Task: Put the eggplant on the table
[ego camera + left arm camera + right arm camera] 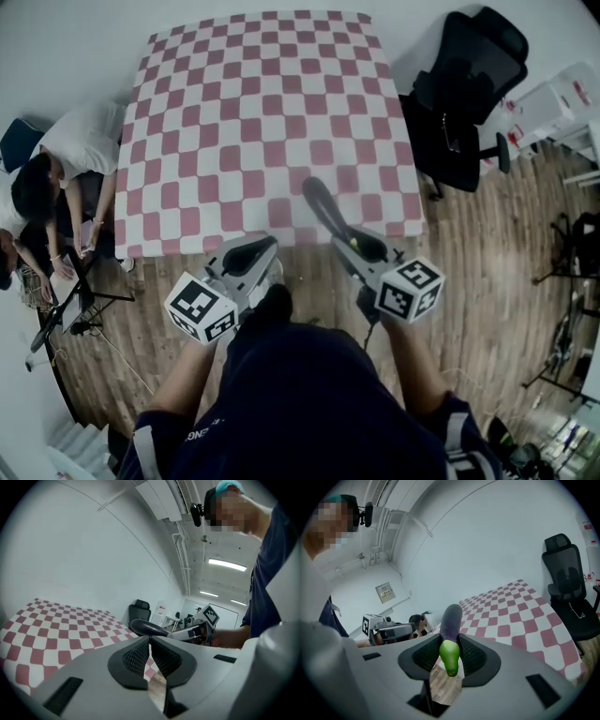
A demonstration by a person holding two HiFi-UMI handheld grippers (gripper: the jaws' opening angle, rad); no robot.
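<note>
**Eggplant in the right jaws, over the table's near edge**

The eggplant (451, 615) is clamped at its green stem end between the jaws of the right gripper (361, 246). Its dark body runs straight out ahead of them. Its long axis follows the line the gripper points along, slanting away from the person and a little toward the left edge. In the head view the body lies over the near strip of the table (253, 112), right of the middle of the near edge, with the tip furthest in. In the left gripper view it seems to hang above the checked cloth rather than rest on it, so the task is not yet done.

The coming move turns on that overhang. The fruit is already past the edge, so what remains is likely to lower it until its length lies on the cloth, then let the jaws part. The right hand, tipped slightly downward, is the one placed to do this.

The left gripper (251, 253) sits beside it, just short of the near edge. Its jaws are closed together with nothing between them.

Two people (56, 178) bend over something at the left edge, and a chair (469, 94) stands off the far right corner.
</note>
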